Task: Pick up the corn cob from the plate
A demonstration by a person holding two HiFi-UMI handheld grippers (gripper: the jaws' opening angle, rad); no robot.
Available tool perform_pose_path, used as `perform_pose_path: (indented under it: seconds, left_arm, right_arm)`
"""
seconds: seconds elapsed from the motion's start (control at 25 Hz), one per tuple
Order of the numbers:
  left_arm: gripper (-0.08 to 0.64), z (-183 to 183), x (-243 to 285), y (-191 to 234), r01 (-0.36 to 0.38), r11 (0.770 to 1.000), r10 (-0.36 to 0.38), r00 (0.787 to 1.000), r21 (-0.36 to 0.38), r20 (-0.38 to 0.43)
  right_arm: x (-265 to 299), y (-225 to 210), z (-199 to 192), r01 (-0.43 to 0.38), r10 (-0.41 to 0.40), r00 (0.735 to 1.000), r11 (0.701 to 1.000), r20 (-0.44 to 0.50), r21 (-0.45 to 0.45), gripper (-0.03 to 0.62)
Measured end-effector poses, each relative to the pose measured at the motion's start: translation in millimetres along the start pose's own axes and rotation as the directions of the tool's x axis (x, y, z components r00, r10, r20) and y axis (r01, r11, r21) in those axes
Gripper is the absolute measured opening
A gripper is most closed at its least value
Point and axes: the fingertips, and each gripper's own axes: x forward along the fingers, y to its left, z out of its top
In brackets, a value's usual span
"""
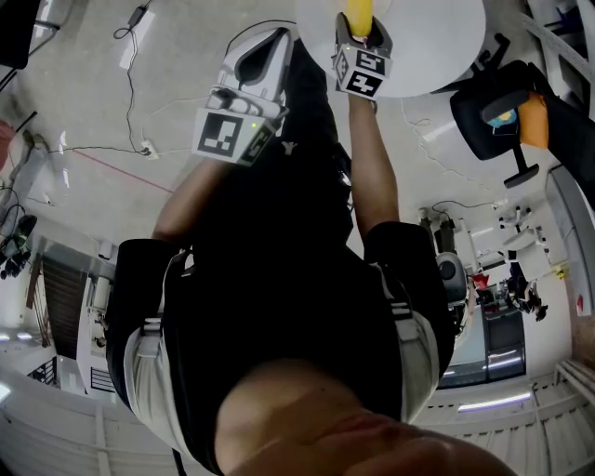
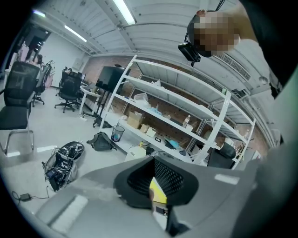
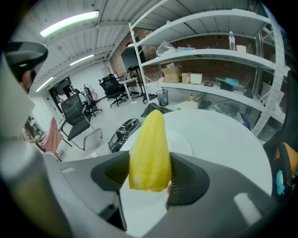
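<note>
In the right gripper view the yellow corn cob [image 3: 149,148] stands upright between my right gripper's [image 3: 149,173] black pads, and that gripper is shut on it. The cob hangs above a white plate [image 3: 182,142] on the round white table [image 3: 228,139]. In the head view the cob [image 1: 359,13] sticks out past the right gripper [image 1: 361,33] over the table [image 1: 437,46]. My left gripper [image 1: 268,46] hovers to the left, off the table, over the floor. Its jaws [image 2: 152,179] meet at the tips with nothing held. The yellow cob shows through the gap behind them.
A black office chair [image 1: 497,116] with an orange item [image 1: 534,121] stands right of the table. Cables [image 1: 139,144] run across the concrete floor at the left. White shelving [image 3: 209,51], more chairs [image 3: 79,121] and a bag on the floor [image 3: 122,128] lie beyond the table.
</note>
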Motion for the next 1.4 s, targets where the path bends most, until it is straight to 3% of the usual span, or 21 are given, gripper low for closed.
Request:
perform_pose_path:
  seconds: [0.56,0.8,1.08,1.4]
  left_arm:
    - [0.006,20.8,-17.3,-13.8,0.044,0.999,-0.046,0.995,0.031,0.084]
    - [0.006,25.7,-26.9,-16.1,0.036,0.998,-0.040,0.997,0.060,0.067]
    - [0.006,54.2,-40.0,-32.0,0.080,0.994,-0.092,0.978,0.071,0.186]
    - [0.006,66.9,-58.3,-42.6,0.093,0.992,-0.107,0.979,0.087,0.172]
  right_arm:
    - [-29.7,9.9,24.3,0.006,-0.006,0.997,1.000,0.080,0.001,0.258]
    - [-43.2,13.2,34.0,0.014,-0.014,0.994,1.000,0.110,-0.003,0.258]
    - [-65.9,18.4,47.7,0.020,-0.021,0.987,1.000,0.156,0.004,0.258]
    - [-98.0,26.7,70.2,0.042,-0.042,0.975,0.999,0.218,0.005,0.258]
